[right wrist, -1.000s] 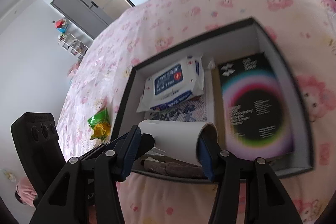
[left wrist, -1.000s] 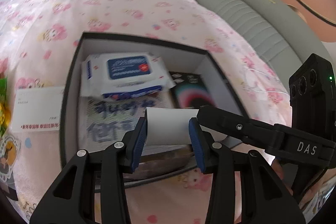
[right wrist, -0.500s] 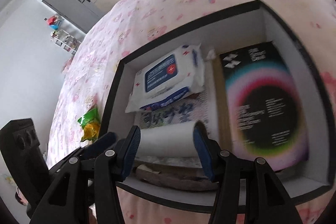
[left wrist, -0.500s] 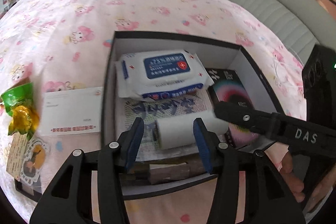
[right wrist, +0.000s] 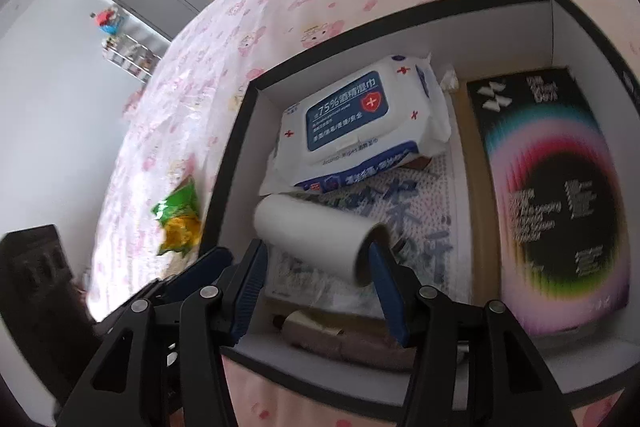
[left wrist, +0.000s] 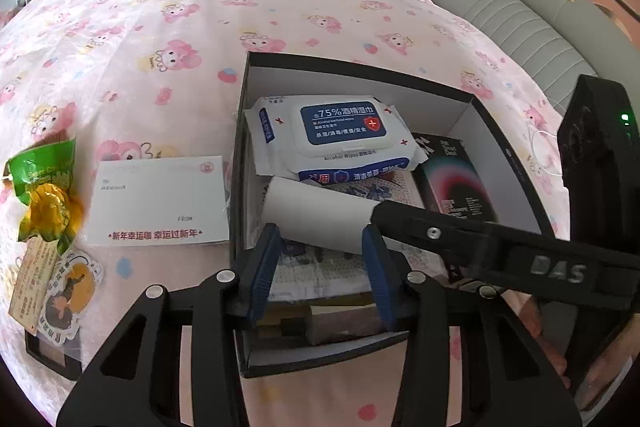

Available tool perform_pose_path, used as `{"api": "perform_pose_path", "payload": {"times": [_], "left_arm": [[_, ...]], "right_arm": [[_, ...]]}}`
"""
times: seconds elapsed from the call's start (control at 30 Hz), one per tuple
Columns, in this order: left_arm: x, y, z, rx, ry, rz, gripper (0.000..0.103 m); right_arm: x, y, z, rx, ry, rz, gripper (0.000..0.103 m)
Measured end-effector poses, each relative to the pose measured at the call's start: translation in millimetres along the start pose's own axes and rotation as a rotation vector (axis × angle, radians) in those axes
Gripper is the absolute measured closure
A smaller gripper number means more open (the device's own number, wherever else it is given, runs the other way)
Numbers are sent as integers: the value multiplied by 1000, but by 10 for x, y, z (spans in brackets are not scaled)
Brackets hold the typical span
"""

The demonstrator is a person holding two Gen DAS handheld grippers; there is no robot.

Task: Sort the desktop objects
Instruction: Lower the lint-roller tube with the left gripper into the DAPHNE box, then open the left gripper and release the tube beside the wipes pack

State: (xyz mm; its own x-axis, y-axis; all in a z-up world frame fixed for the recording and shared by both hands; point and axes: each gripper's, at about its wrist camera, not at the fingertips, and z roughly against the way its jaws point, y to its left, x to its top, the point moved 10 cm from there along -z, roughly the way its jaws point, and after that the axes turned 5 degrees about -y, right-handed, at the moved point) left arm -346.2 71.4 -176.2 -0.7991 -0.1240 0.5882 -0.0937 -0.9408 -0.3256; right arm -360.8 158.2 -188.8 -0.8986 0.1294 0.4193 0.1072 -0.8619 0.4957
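Two grippers angle steeply down over an open black box (left wrist: 476,103) on a pink cartoon-print cloth (left wrist: 168,39).

- Right gripper (right wrist: 318,281): blue pads either side of a white paper roll (right wrist: 316,239) that lies tilted inside the box; whether they press it cannot be told. "DAS" reads on its finger in the left view.
- Left gripper (left wrist: 322,269): jaws closing, roll's near end between the pads, no contact seen.
- Wipes pack (left wrist: 336,135): "75%", "Alcohol Wipes", at the box's far end.
- Black booklet (right wrist: 548,187), rainbow ring, along the right wall.
- White card (left wrist: 160,199), "TO", "FROM", and a green snack packet (left wrist: 44,187) lie outside on the cloth.
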Motion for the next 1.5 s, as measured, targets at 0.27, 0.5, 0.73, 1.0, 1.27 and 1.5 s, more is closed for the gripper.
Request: {"api": "perform_pose_path", "payload": {"times": [0.27,0.5,0.73,1.0,1.27,1.5], "left_arm": [[-82,-171,-161,-44,115,-75,56],[-43,-280,-347,30,148,-136,50],[66,-211,-371,59,129,-90,52],[-37,-89,-166,76,112,-84,58],[31,11,-37,56,71,-58,60],[6,17,16,42,72,-57,60]], "right_arm": [[54,-146,251,-109,-66,23,53],[97,-249,333,-176,-84,45,53],[99,-415,455,-260,-106,36,53],[-129,-336,303,-281,-43,115,53],[21,-217,13,-287,11,162,53],[306,-273,28,-356,-42,144,53]]}}
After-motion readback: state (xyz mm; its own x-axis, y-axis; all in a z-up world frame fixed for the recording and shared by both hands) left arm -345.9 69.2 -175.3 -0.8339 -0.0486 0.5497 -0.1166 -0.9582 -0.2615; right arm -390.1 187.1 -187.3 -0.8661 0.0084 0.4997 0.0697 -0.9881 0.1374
